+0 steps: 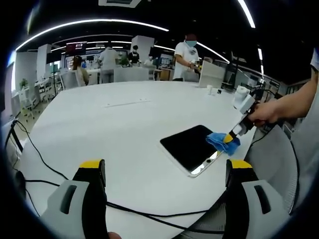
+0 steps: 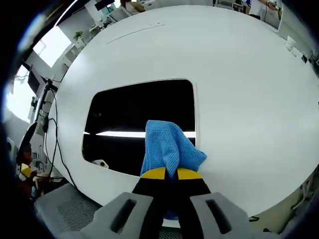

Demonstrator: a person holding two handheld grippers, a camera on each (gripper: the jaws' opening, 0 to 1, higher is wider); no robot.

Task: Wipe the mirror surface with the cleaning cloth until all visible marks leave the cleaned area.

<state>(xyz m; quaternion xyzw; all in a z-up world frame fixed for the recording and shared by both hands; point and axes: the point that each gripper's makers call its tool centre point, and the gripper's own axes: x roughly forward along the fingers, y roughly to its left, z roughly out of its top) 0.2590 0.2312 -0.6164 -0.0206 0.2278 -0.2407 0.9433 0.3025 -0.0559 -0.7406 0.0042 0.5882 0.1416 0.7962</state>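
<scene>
A rectangular mirror [image 1: 188, 146] lies flat on the white table [image 1: 114, 129], near its right edge; its glass looks dark. In the right gripper view the mirror [image 2: 134, 114] reflects a bright ceiling light strip. My right gripper [image 2: 167, 174] is shut on a blue cleaning cloth [image 2: 168, 145], which rests on the mirror's near right part. In the left gripper view that right gripper [image 1: 233, 139] presses the cloth [image 1: 219, 141] on the mirror's right corner, held by a person's hand [image 1: 266, 112]. My left gripper [image 1: 167, 164] hangs open over the table's front, nothing between its jaws.
A black cable [image 1: 45, 159] runs across the table's left and front edge. Small white items [image 1: 213, 90] stand at the far right of the table. Several people [image 1: 185, 55] stand at desks in the background. A grey mesh chair [image 2: 70, 211] sits below the table's edge.
</scene>
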